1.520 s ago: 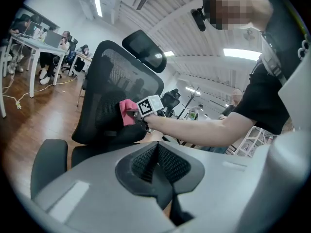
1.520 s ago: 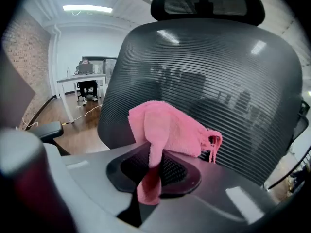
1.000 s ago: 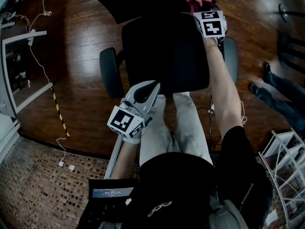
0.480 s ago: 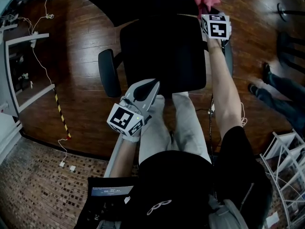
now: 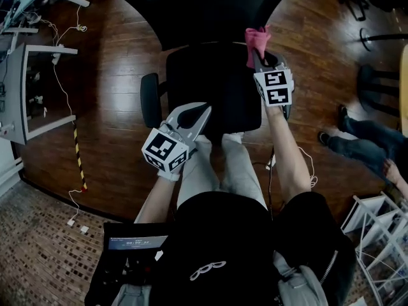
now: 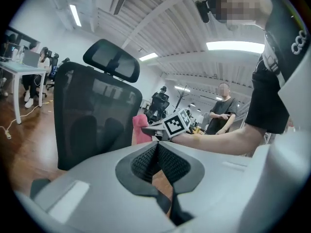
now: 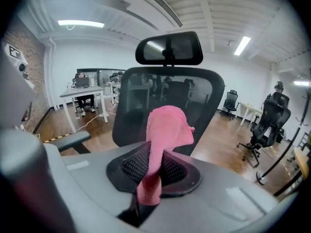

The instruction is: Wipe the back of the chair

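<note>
A black mesh office chair stands in front of me, its back (image 5: 204, 8) at the top of the head view and its seat (image 5: 210, 88) below it. My right gripper (image 5: 258, 55) hangs over the seat's far right corner, shut on a pink cloth (image 5: 257, 40). In the right gripper view the pink cloth (image 7: 167, 127) sticks up from the jaws, short of the chair back (image 7: 206, 98) and headrest (image 7: 169, 47). My left gripper (image 5: 193, 112) is shut and holds nothing, near the seat's front edge. The left gripper view shows the chair back (image 6: 92, 115) from the side.
The chair's left armrest (image 5: 150, 99) juts out beside the seat. A white desk (image 5: 38, 88) with cables stands at the left, near a yellow-black floor strip (image 5: 78, 158). Another person's legs (image 5: 357, 139) are at the right, with a white wire rack (image 5: 376, 234) at the lower right.
My right gripper with the pink cloth has drawn back and sits lower in the head view. More of the chair back now shows at the top. The left gripper has barely moved.
</note>
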Demonstrator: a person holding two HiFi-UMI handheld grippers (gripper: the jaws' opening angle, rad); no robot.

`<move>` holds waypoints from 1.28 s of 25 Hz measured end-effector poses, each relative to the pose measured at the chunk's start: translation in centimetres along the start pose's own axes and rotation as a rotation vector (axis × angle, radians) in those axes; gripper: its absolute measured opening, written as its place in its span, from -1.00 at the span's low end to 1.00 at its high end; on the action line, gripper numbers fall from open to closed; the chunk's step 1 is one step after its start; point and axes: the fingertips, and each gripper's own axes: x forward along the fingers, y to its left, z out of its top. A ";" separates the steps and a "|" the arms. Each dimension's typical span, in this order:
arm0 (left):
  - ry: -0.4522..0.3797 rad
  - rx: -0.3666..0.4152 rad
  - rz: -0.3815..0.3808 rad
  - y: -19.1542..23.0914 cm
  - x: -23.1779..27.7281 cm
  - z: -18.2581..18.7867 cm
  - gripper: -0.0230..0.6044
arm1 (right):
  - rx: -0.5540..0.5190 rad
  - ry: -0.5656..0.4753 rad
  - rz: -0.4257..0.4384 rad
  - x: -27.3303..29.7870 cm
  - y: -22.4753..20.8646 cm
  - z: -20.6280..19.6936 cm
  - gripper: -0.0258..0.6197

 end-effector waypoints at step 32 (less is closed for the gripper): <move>-0.071 0.194 -0.042 -6.2 -3.9 7.7 -0.95 | -0.035 -0.201 0.080 -22.2 10.5 8.4 -0.79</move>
